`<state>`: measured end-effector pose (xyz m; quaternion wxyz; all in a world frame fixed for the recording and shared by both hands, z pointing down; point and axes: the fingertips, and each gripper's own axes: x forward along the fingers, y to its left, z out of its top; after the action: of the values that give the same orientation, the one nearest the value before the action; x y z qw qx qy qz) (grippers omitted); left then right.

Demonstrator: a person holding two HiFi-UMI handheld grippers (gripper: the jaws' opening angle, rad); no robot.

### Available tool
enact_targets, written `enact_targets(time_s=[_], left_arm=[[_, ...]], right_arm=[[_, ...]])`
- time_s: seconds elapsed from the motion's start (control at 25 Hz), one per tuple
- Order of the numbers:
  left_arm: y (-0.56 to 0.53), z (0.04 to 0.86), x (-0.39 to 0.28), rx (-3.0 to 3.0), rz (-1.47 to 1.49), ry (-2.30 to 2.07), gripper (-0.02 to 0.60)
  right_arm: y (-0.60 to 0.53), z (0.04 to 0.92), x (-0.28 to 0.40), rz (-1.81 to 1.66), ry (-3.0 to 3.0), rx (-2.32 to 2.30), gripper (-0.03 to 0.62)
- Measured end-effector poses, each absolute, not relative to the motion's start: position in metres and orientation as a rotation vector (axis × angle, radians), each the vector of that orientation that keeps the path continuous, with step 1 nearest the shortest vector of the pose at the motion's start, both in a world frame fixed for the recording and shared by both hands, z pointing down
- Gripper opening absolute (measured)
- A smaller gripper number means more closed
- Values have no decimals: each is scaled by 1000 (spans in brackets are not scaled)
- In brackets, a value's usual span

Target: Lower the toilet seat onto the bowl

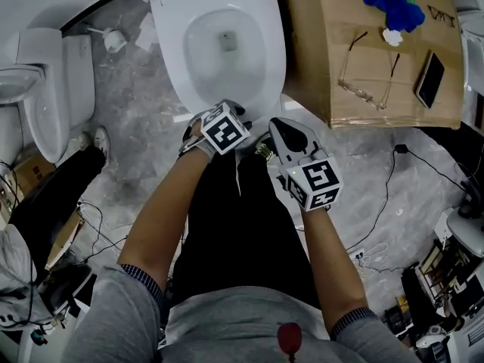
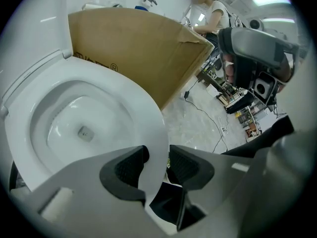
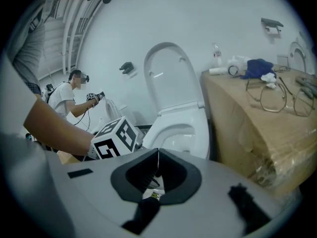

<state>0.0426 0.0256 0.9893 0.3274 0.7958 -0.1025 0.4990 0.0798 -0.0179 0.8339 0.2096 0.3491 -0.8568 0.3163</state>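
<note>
Toilet seat (image 2: 142, 110) has its front rim, the part nearest the person, pinched between the fingers (image 2: 126, 170) of the left gripper (image 2: 157, 158), one pad on either side of the white edge. Just beside it, the right gripper (image 3: 157, 155) hangs free, its fingers pressed together on nothing. In the head view the seat looks flat over the bowl (image 1: 227, 40), though I cannot tell whether there is a last gap underneath. The step in hand, as I judge it, is the final settling. Ease the rim down slowly with a firm grip so that seat meets bowl without a slap, then part the fingers and draw them clear so that none is trapped between the two. Behind, the lid (image 3: 167, 78) stands upright and is best left alone. A cardboard box (image 1: 325, 59) sits close on the right.
</note>
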Motion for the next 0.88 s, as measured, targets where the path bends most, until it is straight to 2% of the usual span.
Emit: enact_targets(time_s=[0.88], left_arm=[[26, 1034, 41, 1987, 1268, -314, 173]], right_arm=[[2, 858, 93, 937, -2346, 989, 14]])
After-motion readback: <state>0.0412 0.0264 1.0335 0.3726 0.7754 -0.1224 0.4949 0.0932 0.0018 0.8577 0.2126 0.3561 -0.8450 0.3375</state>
